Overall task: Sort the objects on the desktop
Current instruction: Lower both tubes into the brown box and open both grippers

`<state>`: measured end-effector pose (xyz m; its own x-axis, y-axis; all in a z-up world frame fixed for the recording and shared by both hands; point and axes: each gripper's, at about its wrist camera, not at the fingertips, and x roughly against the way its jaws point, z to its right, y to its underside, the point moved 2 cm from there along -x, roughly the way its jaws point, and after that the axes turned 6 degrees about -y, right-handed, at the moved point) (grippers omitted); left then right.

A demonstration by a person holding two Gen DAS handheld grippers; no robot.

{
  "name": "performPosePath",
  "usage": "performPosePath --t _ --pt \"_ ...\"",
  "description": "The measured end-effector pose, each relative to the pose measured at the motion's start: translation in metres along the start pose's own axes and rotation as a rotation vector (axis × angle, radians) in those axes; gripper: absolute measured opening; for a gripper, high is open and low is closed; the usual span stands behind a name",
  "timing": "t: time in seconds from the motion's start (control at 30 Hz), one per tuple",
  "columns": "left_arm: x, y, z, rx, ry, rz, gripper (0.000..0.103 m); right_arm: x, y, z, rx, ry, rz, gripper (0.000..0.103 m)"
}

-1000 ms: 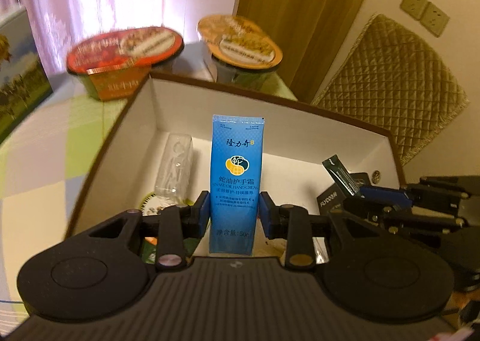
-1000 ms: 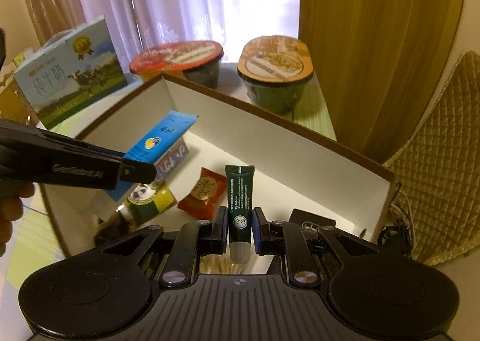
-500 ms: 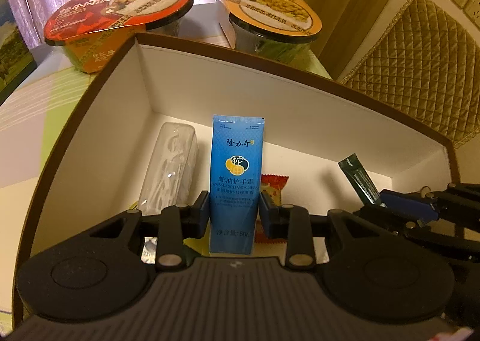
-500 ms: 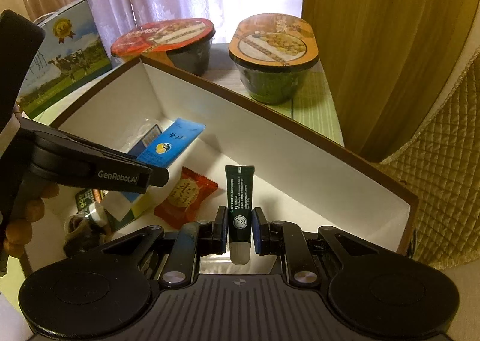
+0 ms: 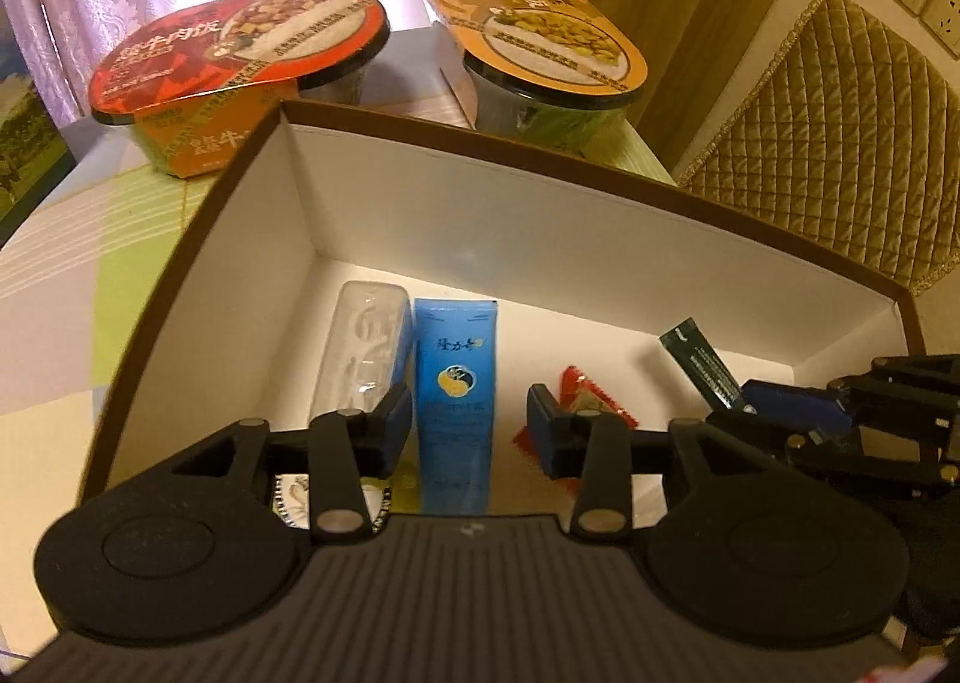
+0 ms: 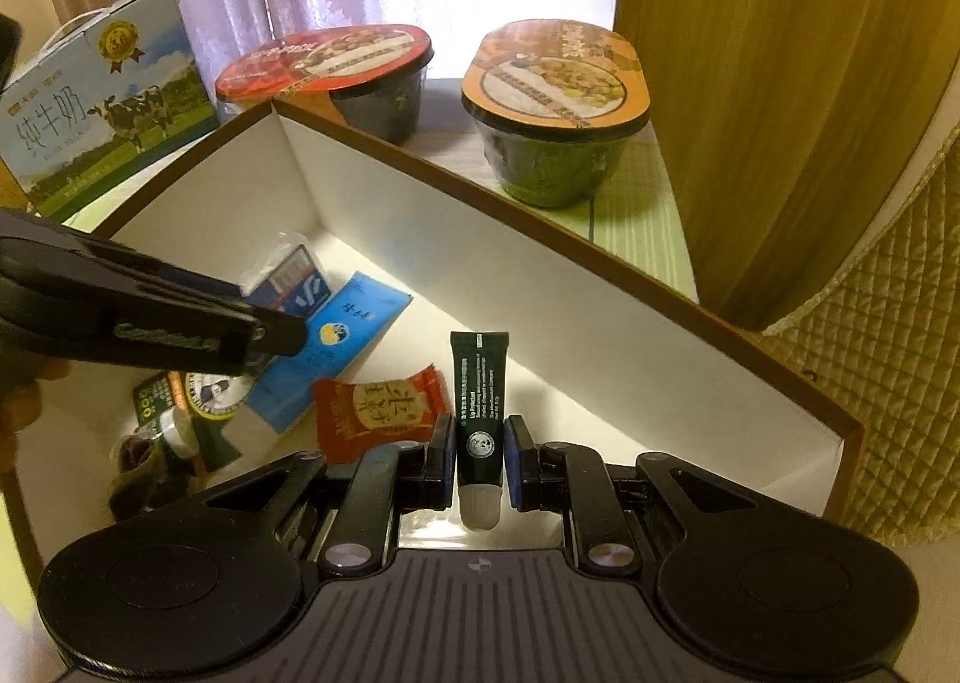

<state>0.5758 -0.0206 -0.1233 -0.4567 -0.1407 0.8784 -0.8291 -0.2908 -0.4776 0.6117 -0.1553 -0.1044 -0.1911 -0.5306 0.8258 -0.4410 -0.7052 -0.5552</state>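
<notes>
The left claw (image 5: pixel 469 424) is opening over the box (image 5: pixel 540 215); the blue tube (image 5: pixel 457 401) sits between its jaws, free of the pads. The right claw (image 6: pixel 478 458) pinches the green tube (image 6: pixel 480 401) above the box floor. Best to lower it before letting go.

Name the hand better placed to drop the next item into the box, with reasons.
Right. Its gripper is shut on the green tube over the box. The left gripper is opening, its fingers already clear of the blue tube lying in the box.
</notes>
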Motion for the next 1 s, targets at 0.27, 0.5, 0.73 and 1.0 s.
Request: performPosePath --t 0.27,0.5,0.73,1.0 --pt "0.015 0.003 -0.010 -0.013 -0.029 0.023 0.052 0.012 0.003 0.000 0.021 0.014 0.070 0.059" --pt "0.040 0.012 -0.017 -0.021 -0.035 0.056 0.067 0.041 0.019 -0.009 0.000 0.002 0.099 0.091" --pt "0.071 0.027 -0.015 -0.062 -0.044 0.108 0.077 0.076 0.035 -0.021 -0.067 -0.003 0.154 0.101" --pt "0.110 0.050 -0.009 -0.116 -0.056 0.191 0.087 0.110 0.056 -0.032 -0.130 0.034 0.197 0.101"
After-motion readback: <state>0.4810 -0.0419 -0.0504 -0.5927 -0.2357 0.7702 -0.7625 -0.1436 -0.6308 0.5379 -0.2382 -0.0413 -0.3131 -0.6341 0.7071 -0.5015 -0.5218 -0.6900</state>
